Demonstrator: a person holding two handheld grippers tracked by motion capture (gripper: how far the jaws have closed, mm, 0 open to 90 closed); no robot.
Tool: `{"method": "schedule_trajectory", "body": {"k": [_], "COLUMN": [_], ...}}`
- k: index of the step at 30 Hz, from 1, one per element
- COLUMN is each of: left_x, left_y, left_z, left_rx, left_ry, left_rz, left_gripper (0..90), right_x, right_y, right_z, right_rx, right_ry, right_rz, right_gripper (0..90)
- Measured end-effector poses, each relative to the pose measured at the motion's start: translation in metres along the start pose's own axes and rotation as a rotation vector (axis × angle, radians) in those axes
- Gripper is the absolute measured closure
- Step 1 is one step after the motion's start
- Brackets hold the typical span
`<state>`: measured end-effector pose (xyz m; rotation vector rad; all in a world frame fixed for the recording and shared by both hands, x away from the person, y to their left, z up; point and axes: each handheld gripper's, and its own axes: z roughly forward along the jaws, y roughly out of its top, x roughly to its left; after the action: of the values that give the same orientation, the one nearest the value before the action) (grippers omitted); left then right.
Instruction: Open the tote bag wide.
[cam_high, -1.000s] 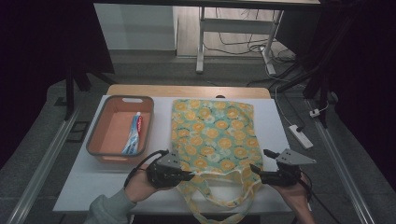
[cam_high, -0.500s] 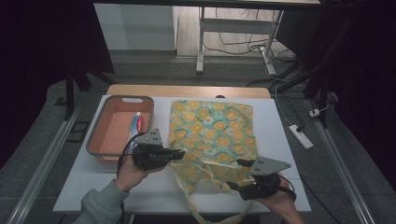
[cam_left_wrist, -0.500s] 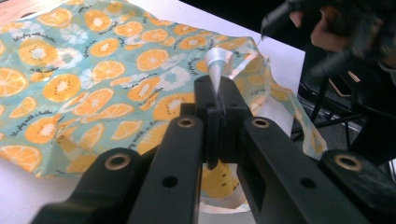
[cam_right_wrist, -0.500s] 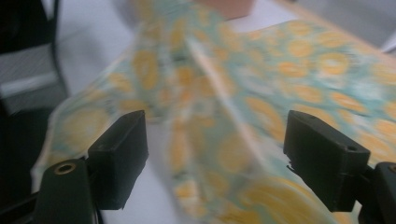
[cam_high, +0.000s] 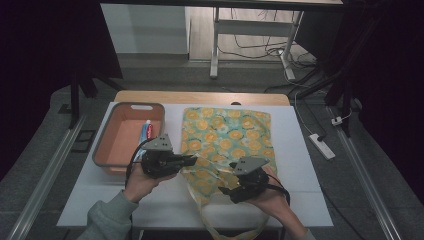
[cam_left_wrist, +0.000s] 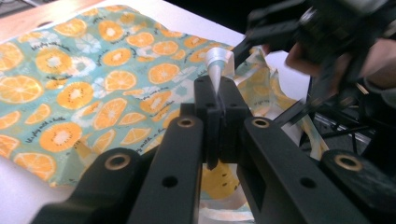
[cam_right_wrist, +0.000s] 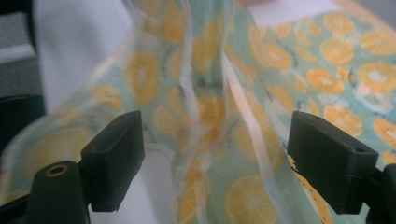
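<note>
Both my claws have shifted left over the white bench (cam_high: 300, 150) in the dark room. Left claw (cam_high: 192, 160) clenches the bag (cam_high: 230, 135) edge; right claw (cam_high: 225, 191) hangs released around its lifted fabric.

Matt printed cloth bag (cam_high: 226, 140)

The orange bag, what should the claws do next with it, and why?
Probably the right claw should close on the orange bag rim in front of it. Its jaws stand wide apart around the cloth, while the left claw already pinches the other edge.
</note>
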<state>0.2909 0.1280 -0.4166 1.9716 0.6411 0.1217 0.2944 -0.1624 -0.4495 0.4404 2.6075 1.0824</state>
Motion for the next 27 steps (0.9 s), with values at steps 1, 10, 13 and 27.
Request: {"method": "schedule_trajectory", "body": {"k": [1, 10, 13, 27], "left_x": [0.001, 0.005, 0.005, -0.017], "left_y": [0.0, 0.0, 0.0, -0.001], "left_z": [-0.001, -0.007, -0.008, -0.023], "left_rx": [-0.004, -0.028, -0.034, -0.089], "left_ry": [0.004, 0.021, 0.03, 0.084], "left_rz": [-0.001, -0.01, -0.012, 0.044], "left_gripper": [88.2, 88.2, 88.1, 47.7], "right_x": [-0.003, -0.017, -0.018, -0.044], "right_y": [-0.001, -0.012, -0.012, 0.02], "right_z": [0.011, 0.014, 0.011, -0.007], "right_rx": [0.047, 0.09, 0.088, -0.087], "right_ry": [-0.016, -0.046, -0.031, 0.032], "right_rz": [0.006, 0.051, 0.054, 0.143], "right_gripper": [21.1, 74.8, 83.5, 86.8]}}
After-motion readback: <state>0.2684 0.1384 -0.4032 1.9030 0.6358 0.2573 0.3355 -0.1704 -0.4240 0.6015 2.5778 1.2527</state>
